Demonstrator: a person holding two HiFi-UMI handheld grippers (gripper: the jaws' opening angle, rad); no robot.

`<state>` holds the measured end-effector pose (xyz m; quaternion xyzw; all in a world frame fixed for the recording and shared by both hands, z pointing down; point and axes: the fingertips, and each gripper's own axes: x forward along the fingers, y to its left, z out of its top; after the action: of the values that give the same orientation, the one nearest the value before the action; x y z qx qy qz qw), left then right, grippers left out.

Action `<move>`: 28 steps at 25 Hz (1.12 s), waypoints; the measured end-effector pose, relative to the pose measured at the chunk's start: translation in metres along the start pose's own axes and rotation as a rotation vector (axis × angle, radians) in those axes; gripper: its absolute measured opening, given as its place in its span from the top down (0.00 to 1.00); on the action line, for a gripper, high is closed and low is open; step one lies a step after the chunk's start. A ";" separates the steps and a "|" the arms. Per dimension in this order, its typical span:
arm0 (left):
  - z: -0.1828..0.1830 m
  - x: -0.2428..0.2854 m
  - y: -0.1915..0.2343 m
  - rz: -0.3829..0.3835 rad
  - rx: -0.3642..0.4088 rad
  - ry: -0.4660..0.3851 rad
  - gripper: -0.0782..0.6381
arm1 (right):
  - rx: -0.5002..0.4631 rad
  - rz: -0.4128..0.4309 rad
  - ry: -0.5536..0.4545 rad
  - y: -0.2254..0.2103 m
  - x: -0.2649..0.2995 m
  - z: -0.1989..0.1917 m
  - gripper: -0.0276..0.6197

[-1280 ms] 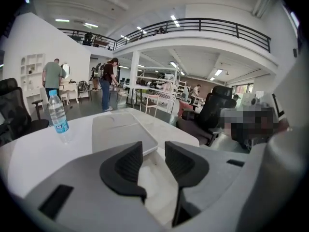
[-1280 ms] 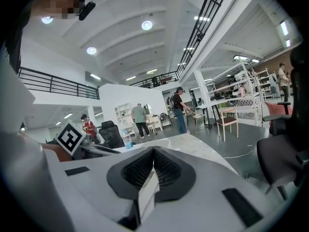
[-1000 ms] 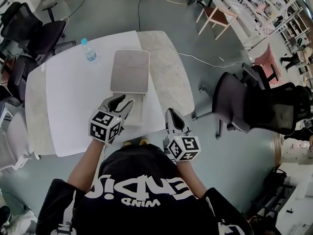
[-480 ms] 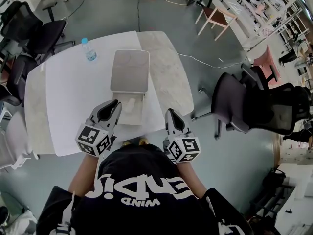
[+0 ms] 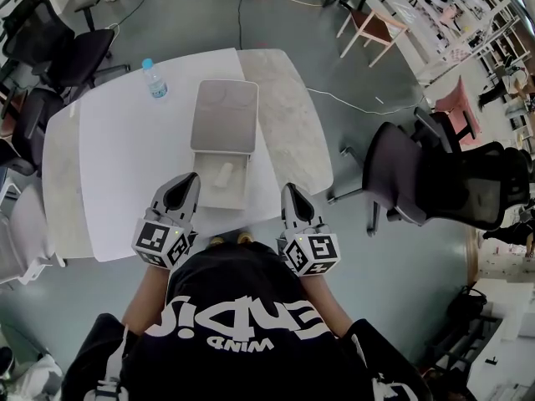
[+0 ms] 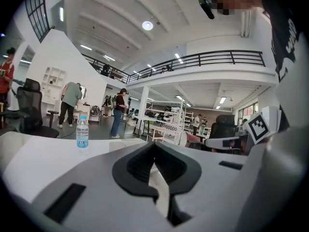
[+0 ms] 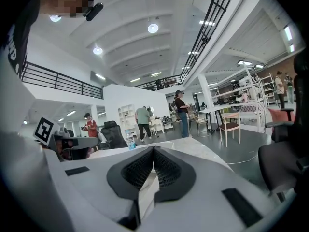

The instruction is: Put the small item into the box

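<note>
Small item is sitting inside the open box

It lies pale in the box's tray, with the lid flipped back, on the white table. The left gripper and right gripper flank the box at the near edge, both clenched tight with nothing in them. A water bottle stands far left.

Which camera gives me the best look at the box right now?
The head view: it looks down on the box, lid open, with a small pale item in its tray. Both gripper views skim low over the table, where the shut left claw and right claw cover most of it.
</note>
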<state>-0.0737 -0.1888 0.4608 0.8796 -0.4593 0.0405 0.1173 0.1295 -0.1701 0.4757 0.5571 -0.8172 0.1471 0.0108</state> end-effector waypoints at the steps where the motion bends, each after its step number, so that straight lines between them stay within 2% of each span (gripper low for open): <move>1: -0.004 -0.001 0.003 0.010 -0.003 -0.003 0.88 | -0.005 0.001 0.001 0.001 0.001 -0.002 0.92; 10: -0.012 -0.009 0.009 0.042 0.013 -0.048 0.88 | -0.010 -0.014 0.007 -0.003 -0.002 -0.014 0.92; 21: -0.015 -0.009 0.014 0.061 -0.023 -0.037 0.88 | -0.057 -0.002 0.012 0.007 0.003 -0.013 0.92; 28: -0.012 -0.009 0.013 0.065 -0.038 -0.039 0.88 | -0.054 0.005 0.018 0.011 0.004 -0.014 0.92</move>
<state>-0.0894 -0.1858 0.4732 0.8624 -0.4905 0.0184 0.1236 0.1161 -0.1662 0.4876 0.5533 -0.8221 0.1299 0.0330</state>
